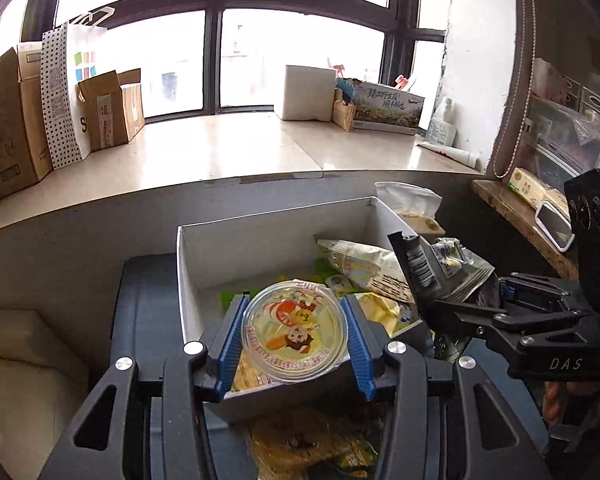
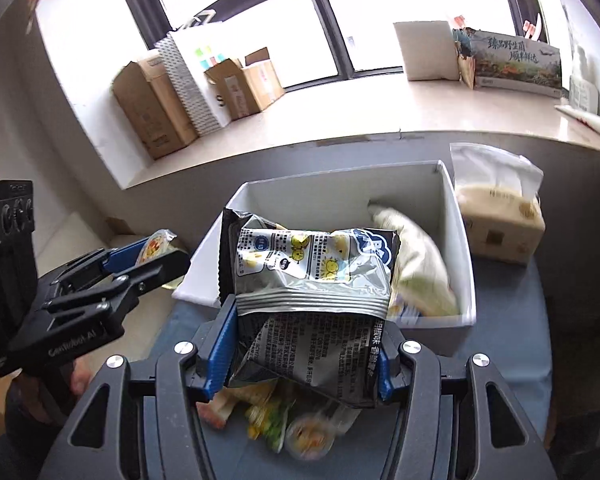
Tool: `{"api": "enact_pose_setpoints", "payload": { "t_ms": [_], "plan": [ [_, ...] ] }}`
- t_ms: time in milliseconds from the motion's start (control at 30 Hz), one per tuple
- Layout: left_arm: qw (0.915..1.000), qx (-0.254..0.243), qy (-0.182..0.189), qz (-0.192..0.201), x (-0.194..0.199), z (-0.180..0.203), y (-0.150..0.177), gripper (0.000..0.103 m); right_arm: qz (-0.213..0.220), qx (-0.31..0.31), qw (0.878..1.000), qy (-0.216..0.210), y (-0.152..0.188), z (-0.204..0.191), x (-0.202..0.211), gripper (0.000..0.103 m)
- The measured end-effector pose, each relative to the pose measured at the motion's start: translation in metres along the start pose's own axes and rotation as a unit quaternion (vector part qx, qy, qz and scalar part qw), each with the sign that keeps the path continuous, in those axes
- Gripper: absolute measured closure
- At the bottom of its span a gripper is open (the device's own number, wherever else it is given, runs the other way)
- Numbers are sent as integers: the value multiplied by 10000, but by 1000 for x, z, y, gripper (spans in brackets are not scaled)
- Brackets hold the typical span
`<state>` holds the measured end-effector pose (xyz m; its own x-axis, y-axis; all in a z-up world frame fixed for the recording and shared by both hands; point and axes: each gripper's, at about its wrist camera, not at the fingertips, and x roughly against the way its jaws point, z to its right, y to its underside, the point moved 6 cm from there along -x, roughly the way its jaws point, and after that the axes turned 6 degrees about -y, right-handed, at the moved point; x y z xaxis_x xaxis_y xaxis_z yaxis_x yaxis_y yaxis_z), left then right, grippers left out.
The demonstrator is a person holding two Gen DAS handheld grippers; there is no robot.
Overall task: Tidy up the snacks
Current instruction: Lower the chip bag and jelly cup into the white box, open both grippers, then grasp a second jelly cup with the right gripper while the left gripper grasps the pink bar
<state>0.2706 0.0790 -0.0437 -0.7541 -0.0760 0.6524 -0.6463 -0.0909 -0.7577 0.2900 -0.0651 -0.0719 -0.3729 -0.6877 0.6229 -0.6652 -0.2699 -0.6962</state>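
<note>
The left gripper (image 1: 294, 338) holds a round jelly cup (image 1: 294, 330) over the near edge of the white box (image 1: 260, 236). The right gripper (image 2: 304, 350) holds a snack bag (image 2: 308, 276) upright, just before the box's near wall.

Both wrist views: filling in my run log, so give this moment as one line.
left gripper: shut on jelly cup | right gripper: shut on snack bag | white box: holds snacks
</note>
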Motion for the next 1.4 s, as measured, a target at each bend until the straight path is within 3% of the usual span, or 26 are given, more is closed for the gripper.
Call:
{"api": "enact_pose_setpoints", "payload": {
  "t_ms": [133, 267, 333, 367, 400, 433, 467, 500, 667, 967, 1067, 1233, 1400],
  "plan": [
    [9991, -48, -240, -342, -51, -12, -16, 51, -192, -230, 9995, -42, -29, 18, -40, 42],
    [9972, 98, -247, -697, -89, -24, -16, 51, -481, 7, 9985, 277, -43, 30, -77, 41],
    [9958, 87, -438, -801, -101, -30, -13, 51, -554, 39, 9978, 366, -45, 34, -88, 36],
    [9947, 100, -494, -891, -105, -32, -11, 46, -582, -55, 9975, 389, -46, 38, -92, 35],
    [9938, 163, -483, -990, -107, -35, -7, 27, -601, -175, 9975, 338, -46, 41, -96, 28],
    [9935, 226, -375, -1051, -108, -36, -5, 12, -625, -273, 9973, 269, -46, 44, -99, 10],
    [9949, 246, -158, -962, -104, -34, -4, 2, -601, -321, 9974, 250, -48, 45, -100, 3],
    [9958, 255, -39, -881, -98, -32, -4, 0, -507, -339, 9979, 236, -50, 46, -97, 0],
    [9961, 161, -263, -830, -92, -29, -4, 0, -454, -253, 9977, 445, -54, 48, -95, 0],
    [9958, 232, -333, -823, -77, -34, -5, 0, -484, -374, 9978, 265, -50, 49, -80, 0],
    [9967, 112, -346, -728, -58, -30, -6, 0, -241, -372, 9987, 240, -51, 46, -59, 0],
    [9972, -33, -659, -347, -13, -25, -5, 0, -47, -447, 9988, -191, -40, 37, -19, 0],
    [9990, 9, -439, -40, 41, -13, 7, 0, 76, -224, 9987, -450, -16, 21, 27, 0]
  ]
}}
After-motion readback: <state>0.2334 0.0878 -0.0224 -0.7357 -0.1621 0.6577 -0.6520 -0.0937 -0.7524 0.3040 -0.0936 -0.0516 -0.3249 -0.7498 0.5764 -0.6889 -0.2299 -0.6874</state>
